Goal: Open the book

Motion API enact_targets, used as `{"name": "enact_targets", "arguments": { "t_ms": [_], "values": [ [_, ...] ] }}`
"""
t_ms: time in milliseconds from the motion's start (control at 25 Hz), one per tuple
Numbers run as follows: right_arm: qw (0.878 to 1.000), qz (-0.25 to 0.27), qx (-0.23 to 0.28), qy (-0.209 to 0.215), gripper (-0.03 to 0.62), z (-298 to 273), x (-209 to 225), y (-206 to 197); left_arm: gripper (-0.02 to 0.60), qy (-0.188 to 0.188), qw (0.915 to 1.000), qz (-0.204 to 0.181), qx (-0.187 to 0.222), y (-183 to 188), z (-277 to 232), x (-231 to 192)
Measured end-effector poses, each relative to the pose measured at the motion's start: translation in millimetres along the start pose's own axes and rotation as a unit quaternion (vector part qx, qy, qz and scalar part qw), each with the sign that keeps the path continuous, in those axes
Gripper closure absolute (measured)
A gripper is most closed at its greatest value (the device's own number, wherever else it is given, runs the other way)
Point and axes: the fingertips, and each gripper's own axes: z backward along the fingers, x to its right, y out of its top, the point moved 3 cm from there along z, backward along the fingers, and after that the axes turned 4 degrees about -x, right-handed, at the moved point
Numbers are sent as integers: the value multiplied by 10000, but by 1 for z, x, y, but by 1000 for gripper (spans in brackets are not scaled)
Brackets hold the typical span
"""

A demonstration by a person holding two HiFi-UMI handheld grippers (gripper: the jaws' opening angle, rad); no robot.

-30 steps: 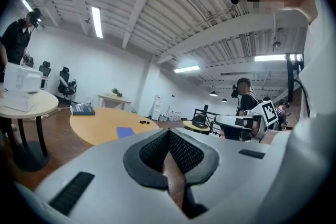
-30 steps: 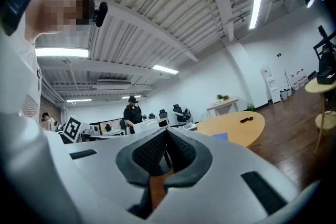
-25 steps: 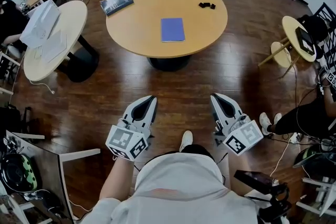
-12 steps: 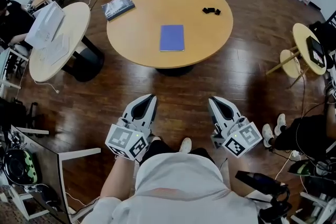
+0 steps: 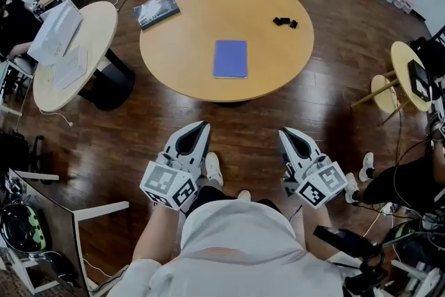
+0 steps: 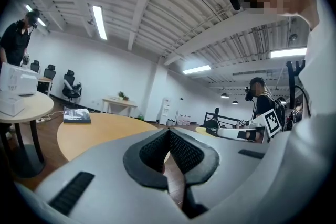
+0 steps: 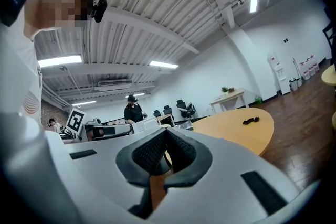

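Observation:
A closed blue book lies flat near the middle of the round wooden table. Both grippers hang over the dark wood floor, well short of the table's near edge. My left gripper is shut with nothing between its jaws, and its tips meet in the left gripper view. My right gripper is shut and empty too, its tips touching in the right gripper view. Both point level toward the table, which shows as a tan slab ahead.
A dark magazine lies at the table's far left edge and small black pieces at its far right. A second round table with a white box stands to the left, a small round table to the right. Seated people and cables ring the room.
The round table and blue book have come closer and lower in the head view as I step forward. Both grippers keep the same place before my body, still shut.

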Motion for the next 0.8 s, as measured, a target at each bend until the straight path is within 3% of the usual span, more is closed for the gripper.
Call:
{"name": "enact_targets", "arguments": {
  "t_ms": [600, 800],
  "values": [
    [9989, 259, -79, -383, 591, -168, 20, 35, 572, -362, 9993, 39, 1, 50, -61, -162],
    [9976, 317, -130, -601, 591, -200, 21, 39, 574, -515, 9986, 80, -93, 54, -75, -199]
  ]
}}
